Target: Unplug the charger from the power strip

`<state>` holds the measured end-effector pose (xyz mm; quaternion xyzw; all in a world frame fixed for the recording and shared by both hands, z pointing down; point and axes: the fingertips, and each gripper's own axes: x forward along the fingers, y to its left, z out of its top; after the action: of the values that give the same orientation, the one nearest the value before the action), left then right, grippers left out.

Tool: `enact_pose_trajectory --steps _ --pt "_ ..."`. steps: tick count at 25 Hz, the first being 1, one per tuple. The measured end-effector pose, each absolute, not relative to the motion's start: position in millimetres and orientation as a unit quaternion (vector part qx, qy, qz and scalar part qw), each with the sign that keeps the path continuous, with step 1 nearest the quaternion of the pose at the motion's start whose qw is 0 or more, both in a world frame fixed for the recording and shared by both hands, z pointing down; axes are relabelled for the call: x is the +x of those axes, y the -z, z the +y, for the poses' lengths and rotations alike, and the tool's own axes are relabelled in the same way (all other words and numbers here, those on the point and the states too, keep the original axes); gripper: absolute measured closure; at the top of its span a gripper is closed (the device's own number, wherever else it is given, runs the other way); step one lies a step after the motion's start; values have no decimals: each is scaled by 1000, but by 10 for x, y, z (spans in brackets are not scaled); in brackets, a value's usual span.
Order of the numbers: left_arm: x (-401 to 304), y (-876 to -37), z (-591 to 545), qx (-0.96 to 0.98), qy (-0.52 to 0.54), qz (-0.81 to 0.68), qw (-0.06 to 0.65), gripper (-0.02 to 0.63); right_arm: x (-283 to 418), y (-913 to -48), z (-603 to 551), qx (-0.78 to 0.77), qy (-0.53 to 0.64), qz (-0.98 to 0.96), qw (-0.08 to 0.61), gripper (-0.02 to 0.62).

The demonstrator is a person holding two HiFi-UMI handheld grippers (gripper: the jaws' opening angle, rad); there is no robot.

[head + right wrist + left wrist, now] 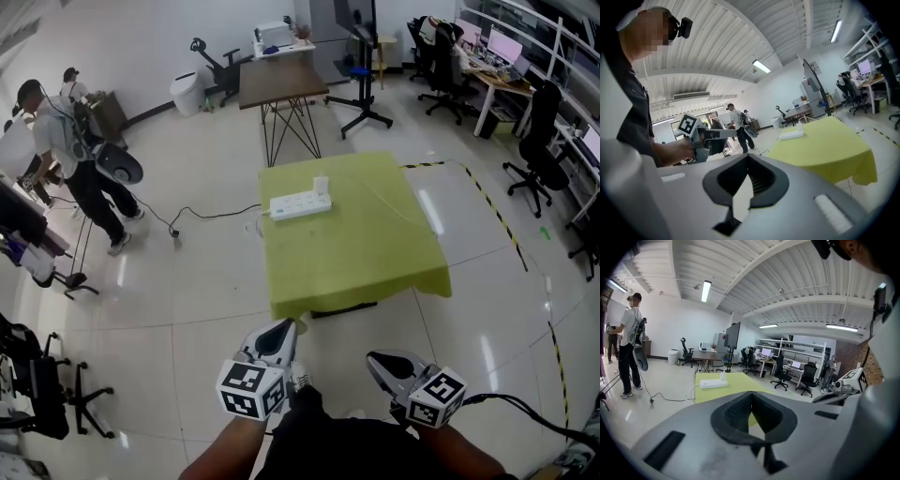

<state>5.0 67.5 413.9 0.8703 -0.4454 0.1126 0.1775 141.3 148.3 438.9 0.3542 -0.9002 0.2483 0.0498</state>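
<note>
A white power strip lies near the far left of a table under a yellow-green cloth. A white charger stands plugged into the strip's right end. Both grippers hover over the floor, short of the table's near edge and well apart from the strip. My left gripper is shut with nothing in it, and my right gripper is shut and empty as well. The left gripper view has the strip and charger far beyond the closed jaws. The right gripper view shows the strip far off past its jaws.
The strip's cable trails off the table's left side across the floor. A brown table and a monitor stand stand behind. A person walks at the left. Office chairs and desks line the right.
</note>
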Motion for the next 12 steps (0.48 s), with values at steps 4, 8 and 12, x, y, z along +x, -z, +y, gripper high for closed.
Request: enact_pose_trajectory --steps 4,8,12 --pt "-53 -4169 381 875 -116 -434 182 600 1259 -4379 1145 361 -249 -897 56 592" --pt "-218 -4189 -12 880 -108 -423 184 600 1027 -4367 722 367 -241 -896 61 592" --pt "-466 -4147 -386 885 -102 -414 185 600 781 -4333 295 377 -234 -894 68 592"
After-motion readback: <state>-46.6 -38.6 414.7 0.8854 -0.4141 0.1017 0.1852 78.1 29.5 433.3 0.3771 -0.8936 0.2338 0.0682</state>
